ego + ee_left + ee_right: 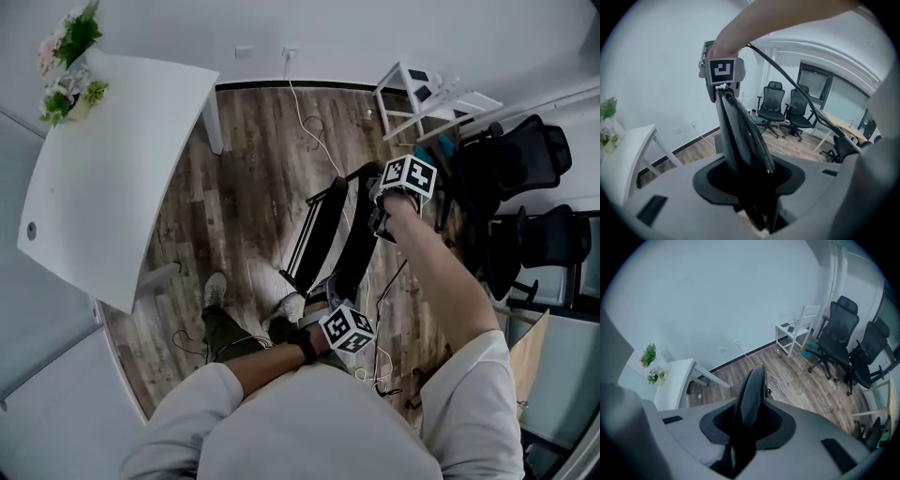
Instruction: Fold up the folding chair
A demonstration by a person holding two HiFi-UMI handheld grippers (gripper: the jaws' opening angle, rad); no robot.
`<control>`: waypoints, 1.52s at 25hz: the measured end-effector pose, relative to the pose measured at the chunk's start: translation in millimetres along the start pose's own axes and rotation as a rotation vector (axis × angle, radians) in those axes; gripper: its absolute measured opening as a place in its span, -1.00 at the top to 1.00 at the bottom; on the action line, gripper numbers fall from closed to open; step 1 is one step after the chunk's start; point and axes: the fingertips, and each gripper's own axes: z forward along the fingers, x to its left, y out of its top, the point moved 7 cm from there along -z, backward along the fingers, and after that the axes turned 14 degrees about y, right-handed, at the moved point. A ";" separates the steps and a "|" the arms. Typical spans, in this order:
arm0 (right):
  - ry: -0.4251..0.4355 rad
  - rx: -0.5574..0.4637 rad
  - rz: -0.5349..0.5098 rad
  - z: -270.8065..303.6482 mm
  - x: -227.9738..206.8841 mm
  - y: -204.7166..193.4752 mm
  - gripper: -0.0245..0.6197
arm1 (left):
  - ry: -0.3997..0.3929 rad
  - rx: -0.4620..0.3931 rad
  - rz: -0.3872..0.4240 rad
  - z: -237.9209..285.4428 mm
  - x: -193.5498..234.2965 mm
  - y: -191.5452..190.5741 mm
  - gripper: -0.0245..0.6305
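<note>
Wooden floor (pixel 248 178) underlies the folding chair (pixel 352 239), clamped by both the left hand-held gripper (pixel 757 206) and right hand-held gripper (pixel 740 444).

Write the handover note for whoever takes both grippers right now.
Left gripper: shut on the near end of the chair, on its black panel.
Right gripper: shut on the far end of the same panel.
Chair: on the wood floor in front of the person, spanning the two grippers.
Done: both grips are on. The chair looks partly collapsed, with the panel close to the leg frame.
Left: probably bring panel and frame fully flat together, keeping both grips until it closes.
</note>
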 end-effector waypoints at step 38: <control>0.152 0.095 -0.089 166.7 381.1 -20.1 0.61 | 0.151 0.076 -0.046 -81.4 368.9 -116.2 0.39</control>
